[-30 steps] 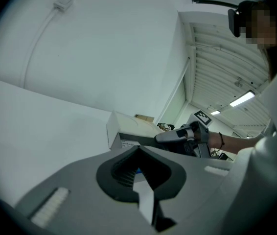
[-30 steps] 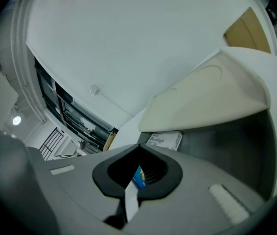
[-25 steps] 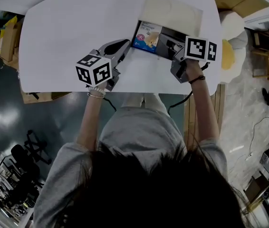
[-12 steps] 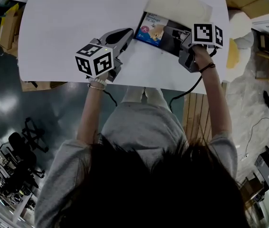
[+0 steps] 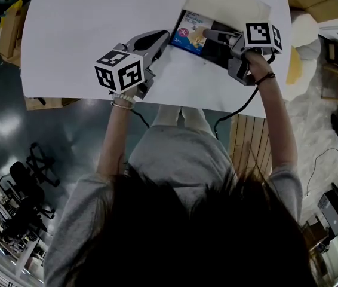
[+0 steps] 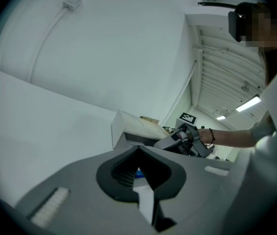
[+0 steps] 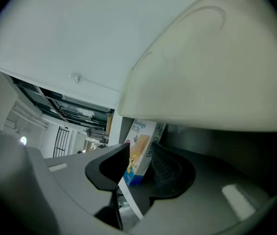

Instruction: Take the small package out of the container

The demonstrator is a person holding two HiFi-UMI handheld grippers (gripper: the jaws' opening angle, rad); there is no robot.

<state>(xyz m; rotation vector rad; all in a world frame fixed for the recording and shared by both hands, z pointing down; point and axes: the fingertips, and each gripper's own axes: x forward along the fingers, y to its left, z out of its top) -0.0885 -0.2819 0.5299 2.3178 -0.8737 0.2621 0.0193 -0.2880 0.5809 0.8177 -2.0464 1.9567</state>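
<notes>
In the head view my right jaws (image 5: 209,35) reached into the open container (image 5: 229,8) at the far edge of the white desk (image 5: 85,34). The small package (image 5: 190,31) lay in its left half, blue and white face up. My left jaws (image 5: 164,38) rested on the desk just beside the container's near-left corner. That view could not show how either pair stood. The left gripper view settled one pair: my left jaws (image 6: 138,153) were together on nothing, aimed at the container (image 6: 128,131), with a sliver of blue showing past the tips. The right gripper view showed what the others hid. My right jaws (image 7: 139,152) were opening under the container's pale lid (image 7: 217,72). The package (image 7: 143,133) stood on edge between them, not yet clamped as far as I could judge. I took this for the reach-and-grasp step, with the package not yet out. The next move called for closing squarely on its flat faces, then drawing it back clear of the lid.
</notes>
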